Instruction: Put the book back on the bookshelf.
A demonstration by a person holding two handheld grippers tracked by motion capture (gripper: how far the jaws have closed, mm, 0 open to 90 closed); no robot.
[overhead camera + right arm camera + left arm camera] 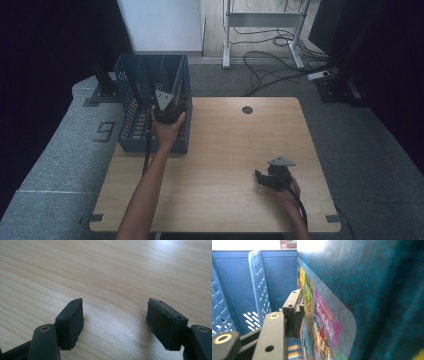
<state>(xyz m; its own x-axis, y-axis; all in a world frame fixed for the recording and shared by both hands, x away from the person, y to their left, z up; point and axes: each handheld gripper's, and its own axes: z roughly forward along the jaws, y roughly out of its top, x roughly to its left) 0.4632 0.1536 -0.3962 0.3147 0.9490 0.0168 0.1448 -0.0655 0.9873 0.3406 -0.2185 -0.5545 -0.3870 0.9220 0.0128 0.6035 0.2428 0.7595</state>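
A blue plastic basket (pixel 134 95) stands on the left back corner of the wooden table (pixel 225 140). My left gripper (pixel 167 106) reaches down into the basket's right side. In the left gripper view its left finger (pixel 292 308) presses against the cover of a colourful picture book (pixel 325 323) standing upright inside the basket (pixel 272 272). The other jaw is hidden behind a blurred dark teal cover (pixel 382 302). My right gripper (pixel 261 178) rests low over the table's front right, open, with bare wood (pixel 125 270) between its pads (pixel 71 322).
The basket has perforated walls and an inner divider (pixel 258 290). A round cable hole (pixel 247 109) sits near the table's back edge. Beyond the table are loose cables (pixel 270 62) and a metal desk frame (pixel 227 35) on the floor.
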